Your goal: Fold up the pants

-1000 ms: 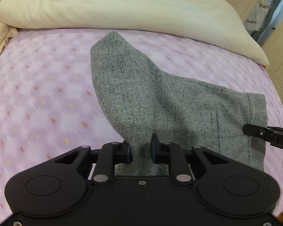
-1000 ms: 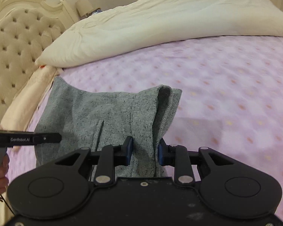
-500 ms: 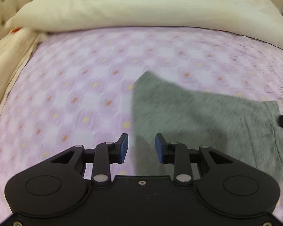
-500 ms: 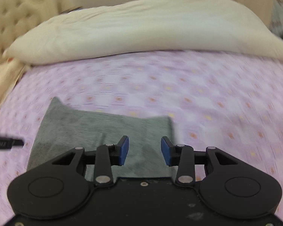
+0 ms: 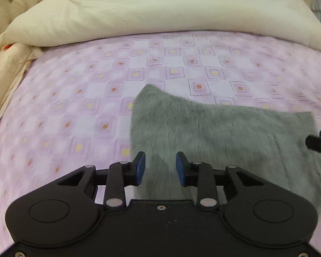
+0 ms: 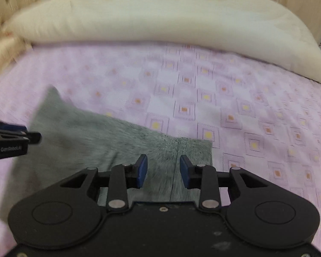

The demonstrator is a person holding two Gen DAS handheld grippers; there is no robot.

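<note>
pants (image 5: 214,132) on bed (image 5: 75,98) | duvet (image 5: 160,10) at 12 behind pants | headboard (image 5: 8,6) at 10 | left gripper (image 5: 160,168) over pants' 9 edge | right gripper (image 6: 163,171) over 3 edge

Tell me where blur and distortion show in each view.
Left wrist view: grey woven pants smeared by motion blur, pink patterned bedsheet bulging with fisheye curve. Right wrist view: cream duvet and sheet's left side soft, pants blurred.

Grey pants (image 5: 220,132) are smeared w/ motion blur so no weave or seams readable, near edge hidden behind the left gripper (image 5: 160,168) body, and right gripper (image 5: 320,144) is mostly cut off at frame edge.
</note>
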